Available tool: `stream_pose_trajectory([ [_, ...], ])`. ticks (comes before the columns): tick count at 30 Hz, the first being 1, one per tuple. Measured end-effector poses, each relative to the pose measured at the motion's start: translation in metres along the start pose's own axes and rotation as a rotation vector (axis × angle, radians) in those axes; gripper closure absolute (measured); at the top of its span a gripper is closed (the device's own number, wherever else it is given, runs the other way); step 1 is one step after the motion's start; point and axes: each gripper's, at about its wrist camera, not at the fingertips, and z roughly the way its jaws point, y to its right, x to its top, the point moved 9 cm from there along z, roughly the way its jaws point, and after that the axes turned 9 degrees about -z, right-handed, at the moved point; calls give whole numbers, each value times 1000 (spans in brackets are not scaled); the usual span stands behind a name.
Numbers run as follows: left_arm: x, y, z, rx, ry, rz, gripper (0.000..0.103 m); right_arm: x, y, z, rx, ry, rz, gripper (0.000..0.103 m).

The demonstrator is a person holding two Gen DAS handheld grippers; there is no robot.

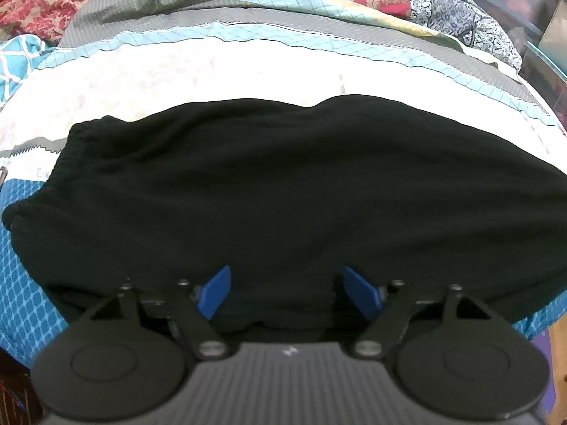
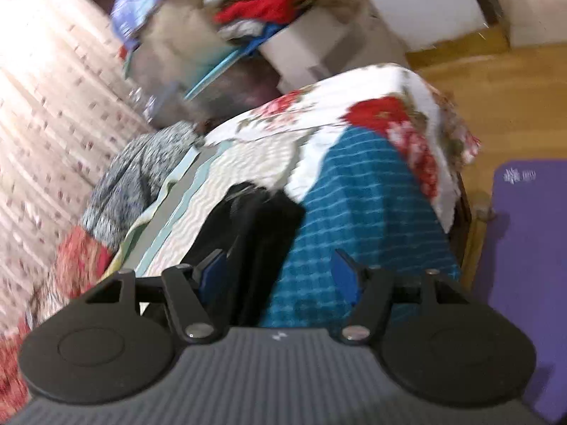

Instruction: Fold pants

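The black pants lie in a broad folded heap across the bed, filling the middle of the left wrist view. My left gripper hovers over their near edge, pointing steeply down. Its blue pads stand wide apart and open, pressing on nothing. In the blurred right wrist view the pants appear as a dark narrow strip on the bed. My right gripper is open just in front of that strip, nothing between its blue pads, with the left finger over the pants' edge.
The bed carries a white quilted cloth, a teal patterned cover and a floral cloth. Crumpled red and grey-blue fabrics lie at the back. A purple mat covers wooden floor. A clothes pile sits beyond.
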Motion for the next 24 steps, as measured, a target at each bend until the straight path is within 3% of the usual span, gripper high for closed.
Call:
stream_pose_trajectory([
  [9,3,3,2,34,-12,-20,28,5,1,40,124,-60,119,36],
  [15,4,3,5,44,-21,-32,28,15,-7,57,120,-70,107,38],
  [17,4,3,5,44,-20,-31,28,17,-11,59,106,-83,73,72],
  [20,5,2,4,36,-16,-38,28,18,-19,54,101,-91,21,83],
  [24,10,-4,-4,13,15,-55,30,21,-50,30,154,-64,-55,85],
])
